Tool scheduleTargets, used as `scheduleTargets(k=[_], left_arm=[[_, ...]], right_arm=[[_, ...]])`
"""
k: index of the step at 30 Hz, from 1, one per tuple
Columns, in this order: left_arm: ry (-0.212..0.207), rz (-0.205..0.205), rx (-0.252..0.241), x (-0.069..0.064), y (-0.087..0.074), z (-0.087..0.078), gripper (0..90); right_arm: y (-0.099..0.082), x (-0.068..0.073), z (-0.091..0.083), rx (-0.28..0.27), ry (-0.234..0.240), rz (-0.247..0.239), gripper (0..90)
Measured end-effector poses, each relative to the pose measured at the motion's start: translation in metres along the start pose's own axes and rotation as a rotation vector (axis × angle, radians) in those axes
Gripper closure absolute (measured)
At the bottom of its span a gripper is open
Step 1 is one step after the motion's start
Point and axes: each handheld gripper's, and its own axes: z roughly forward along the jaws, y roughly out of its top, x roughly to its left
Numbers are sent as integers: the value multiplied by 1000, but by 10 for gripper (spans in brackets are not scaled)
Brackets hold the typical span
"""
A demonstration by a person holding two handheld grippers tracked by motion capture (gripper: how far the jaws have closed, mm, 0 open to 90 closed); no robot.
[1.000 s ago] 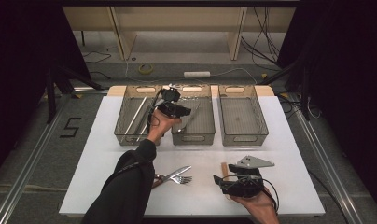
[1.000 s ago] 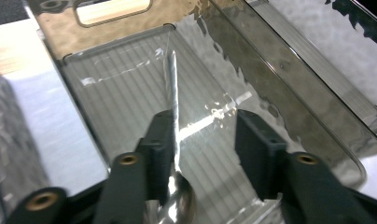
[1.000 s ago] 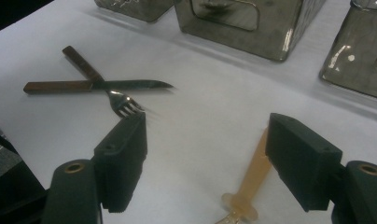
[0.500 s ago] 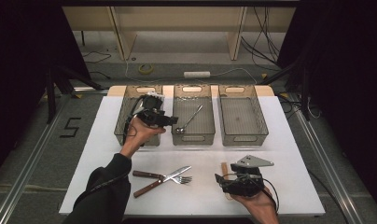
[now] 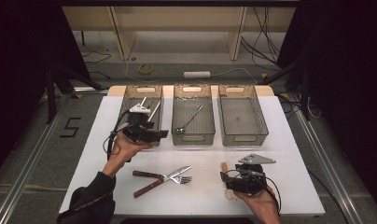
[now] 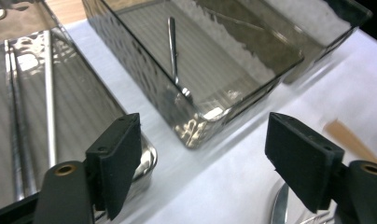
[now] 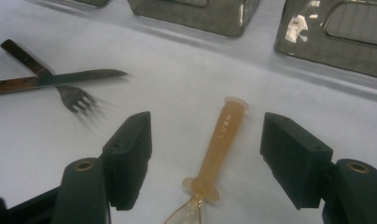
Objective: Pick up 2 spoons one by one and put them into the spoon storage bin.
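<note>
Left tool (image 5: pixel 147 134): wide, jaws just opening, nothing between; spoon (image 6: pixel 174 56) in bin ahead.
Right tool (image 7: pixel 205 154): wide, just narrowing, straddling amber spoon (image 7: pixel 221 144).

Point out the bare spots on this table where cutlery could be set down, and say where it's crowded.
Bare white table lies between the right bin and the table's right edge, and left of the left bin. The right bin itself looks empty. It is crowded at the front: the crossed knife and fork, then the plastic spoon between the right hand-held gripper's jaws.
</note>
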Motion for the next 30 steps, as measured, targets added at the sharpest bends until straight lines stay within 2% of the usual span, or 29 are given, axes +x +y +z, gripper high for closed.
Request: scheduleTargets(k=[1, 8, 13, 15, 23, 26, 30], left_arm=[[-2, -10, -15, -1, -3, -2, 258], [-12, 16, -33, -7, -28, -15, 234], [-24, -17, -55, -8, -48, -25, 225], [-17, -13, -61, -10, -54, -27, 224], [-27, 1, -54, -14, -70, -31, 212], [-29, -7, -66, -17, -75, -33, 209], [-20, 6, -80, -21, -81, -37, 208]], right_arm=[[0, 0, 0, 6, -5, -1, 357], [-2, 1, 7, 42, -12, 6, 395], [-2, 1, 12, 61, -14, 6, 415], [-2, 1, 13, 62, -16, 7, 422], [-2, 2, 15, 80, -22, 7, 452], [-2, 0, 16, 83, -22, 16, 466], [-1, -2, 17, 94, -24, 26, 483]])
